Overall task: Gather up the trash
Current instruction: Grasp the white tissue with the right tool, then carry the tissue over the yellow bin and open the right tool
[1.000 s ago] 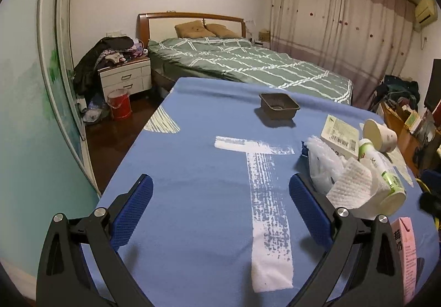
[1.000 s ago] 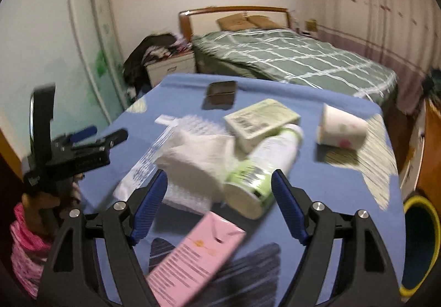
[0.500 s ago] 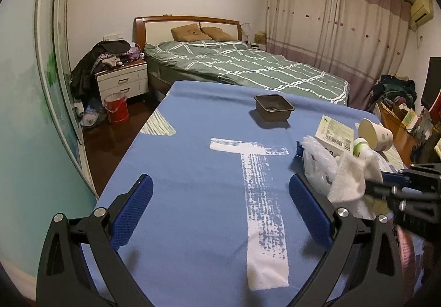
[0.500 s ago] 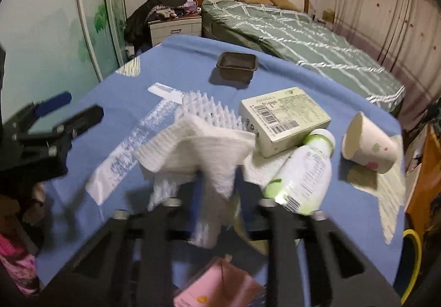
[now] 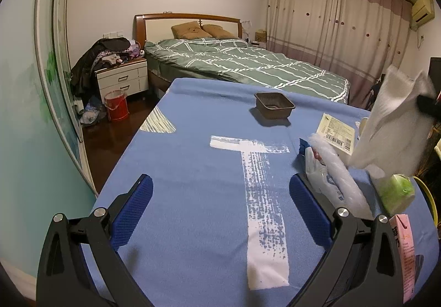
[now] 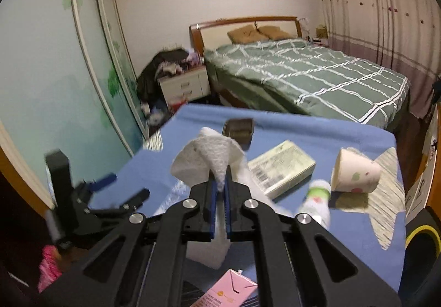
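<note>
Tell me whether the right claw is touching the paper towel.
Touching. The right wrist view shows the right claw shut on the paper towel, a fold pinched between its blue pads.

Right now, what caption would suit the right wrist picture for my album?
Right gripper shut on a white paper towel, above a blue table strewn with a box, cup and bottle.

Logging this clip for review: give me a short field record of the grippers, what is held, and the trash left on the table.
right gripper: shut on paper towel, lifted clear of the table
left gripper: open, holds nothing, over the blue cloth
trash left: cup on its side, box, bottle, pink carton, plastic bag
tray: dark, far end of the table
</note>
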`<state>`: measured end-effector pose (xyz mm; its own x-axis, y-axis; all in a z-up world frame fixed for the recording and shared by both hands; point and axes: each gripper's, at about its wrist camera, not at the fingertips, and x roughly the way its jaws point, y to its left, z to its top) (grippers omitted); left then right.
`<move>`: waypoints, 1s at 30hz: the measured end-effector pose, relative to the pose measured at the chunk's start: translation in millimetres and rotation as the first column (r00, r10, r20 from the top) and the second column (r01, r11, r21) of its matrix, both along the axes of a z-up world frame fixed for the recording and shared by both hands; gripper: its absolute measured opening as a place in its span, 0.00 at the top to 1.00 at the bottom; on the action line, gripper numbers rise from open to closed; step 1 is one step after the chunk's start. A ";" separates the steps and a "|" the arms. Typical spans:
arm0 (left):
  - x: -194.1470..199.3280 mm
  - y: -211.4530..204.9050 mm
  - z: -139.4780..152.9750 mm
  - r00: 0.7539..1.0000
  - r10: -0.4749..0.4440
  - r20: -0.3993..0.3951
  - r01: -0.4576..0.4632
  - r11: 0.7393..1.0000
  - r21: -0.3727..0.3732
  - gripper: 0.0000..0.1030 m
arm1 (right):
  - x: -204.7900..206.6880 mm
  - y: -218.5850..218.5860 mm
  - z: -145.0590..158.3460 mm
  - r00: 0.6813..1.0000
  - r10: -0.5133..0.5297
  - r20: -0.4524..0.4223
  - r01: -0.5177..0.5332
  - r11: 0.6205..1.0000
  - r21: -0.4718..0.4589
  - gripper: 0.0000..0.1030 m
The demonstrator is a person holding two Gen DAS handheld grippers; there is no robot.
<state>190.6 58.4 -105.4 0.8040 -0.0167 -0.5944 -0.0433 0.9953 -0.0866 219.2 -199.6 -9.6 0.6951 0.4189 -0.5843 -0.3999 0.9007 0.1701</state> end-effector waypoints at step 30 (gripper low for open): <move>10.3 1.8 -5.9 1.000 0.004 -0.021 -0.004 1.000 -0.002 0.05 | -63.0 -261.2 41.1 0.846 -0.526 0.081 0.527 0.850 0.009 0.95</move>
<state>200.9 60.2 -111.2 0.7911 -0.0149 -0.6115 -0.0488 0.9950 -0.0874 156.3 -460.7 31.5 0.8523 -0.0307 -0.5221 0.1240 0.9817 0.1447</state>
